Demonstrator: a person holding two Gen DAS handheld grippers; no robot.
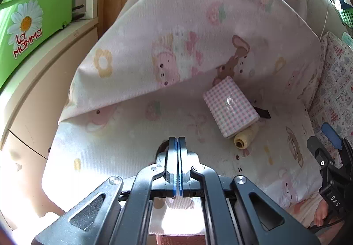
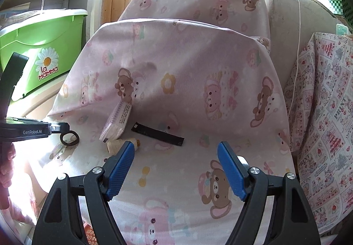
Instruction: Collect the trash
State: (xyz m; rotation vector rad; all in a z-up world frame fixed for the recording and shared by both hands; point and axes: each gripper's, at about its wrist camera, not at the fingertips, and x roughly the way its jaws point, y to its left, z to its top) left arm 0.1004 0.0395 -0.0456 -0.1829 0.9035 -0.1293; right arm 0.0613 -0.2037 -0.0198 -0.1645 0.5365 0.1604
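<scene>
My left gripper (image 1: 178, 141) is shut, and a dark hair-tie ring (image 1: 161, 147) sticks out beside its blue pads. In the right wrist view the ring (image 2: 69, 138) hangs at the tip of the left gripper (image 2: 62, 129), just over the pink bear-print sheet (image 2: 176, 178). A pink checked tissue pack (image 1: 230, 108) (image 2: 117, 121), a cream thread spool (image 1: 243, 139) (image 2: 115, 145) and a black strip wrapper (image 1: 263, 112) (image 2: 157, 133) lie together on the sheet. My right gripper (image 2: 176, 156) is open and empty, hovering just short of the wrapper; it also shows at the right edge of the left wrist view as right gripper (image 1: 323, 141).
Two bear-print pillows (image 2: 187, 68) lean up behind the items. A green "La Mamma" box (image 2: 42, 53) (image 1: 33, 13) stands on a cream cabinet at the left. Patterned cloth (image 2: 326, 112) and a white cable (image 2: 298, 35) are at the right, with a wooden door behind.
</scene>
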